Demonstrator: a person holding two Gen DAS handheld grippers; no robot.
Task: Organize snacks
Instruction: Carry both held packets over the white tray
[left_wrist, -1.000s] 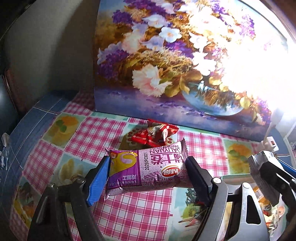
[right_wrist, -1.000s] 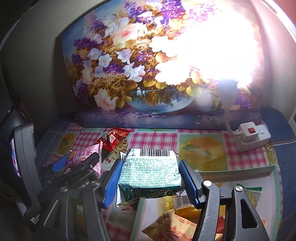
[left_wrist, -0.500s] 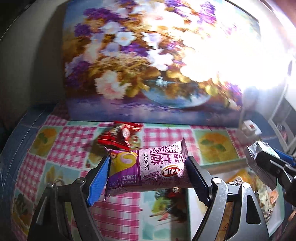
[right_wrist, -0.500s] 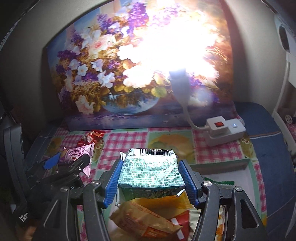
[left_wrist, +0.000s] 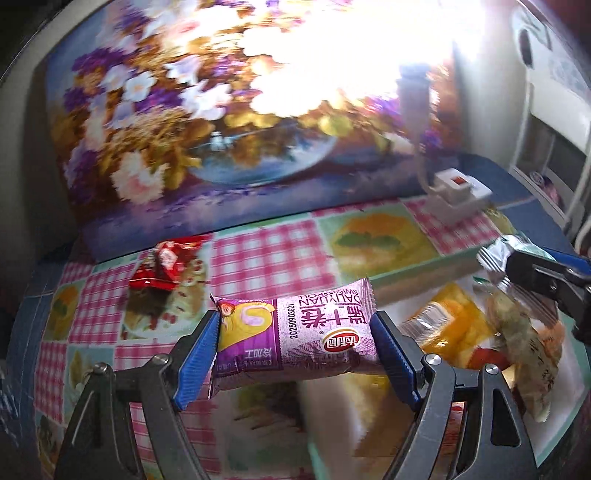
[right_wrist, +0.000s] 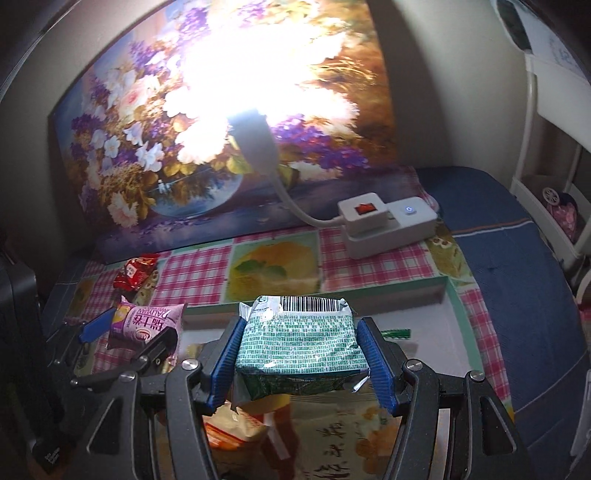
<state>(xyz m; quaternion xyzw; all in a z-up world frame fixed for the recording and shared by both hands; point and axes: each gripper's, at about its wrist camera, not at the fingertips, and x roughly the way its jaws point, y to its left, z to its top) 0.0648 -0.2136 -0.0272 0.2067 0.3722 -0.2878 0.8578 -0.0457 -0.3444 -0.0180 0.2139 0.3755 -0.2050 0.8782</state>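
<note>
My left gripper (left_wrist: 295, 343) is shut on a purple Swiss-roll packet (left_wrist: 291, 339), held crosswise between the blue pads above the near left corner of a white tray (left_wrist: 417, 269). In the right wrist view my right gripper (right_wrist: 301, 354) is shut on a green foil packet (right_wrist: 301, 347) with a barcode, hanging over the tray (right_wrist: 436, 286). The purple packet (right_wrist: 147, 325) and left gripper show at the lower left there. Several snack bags (left_wrist: 517, 332) lie in the tray below. A red wrapped snack (left_wrist: 162, 266) lies on the checked cloth, also seen as a red packet (right_wrist: 135, 273) far left.
A flower painting (right_wrist: 221, 147) stands along the back. A white power strip (right_wrist: 384, 225) with a glaring gooseneck lamp (right_wrist: 255, 136) sits behind the tray. Blue cloth (right_wrist: 517, 277) covers the right side, and a white rack (right_wrist: 554, 147) stands beyond it.
Both grippers have swept to the right with their packets still held, from over the checked cloth to over the tray. The red snack now lies farther left in both views.
</note>
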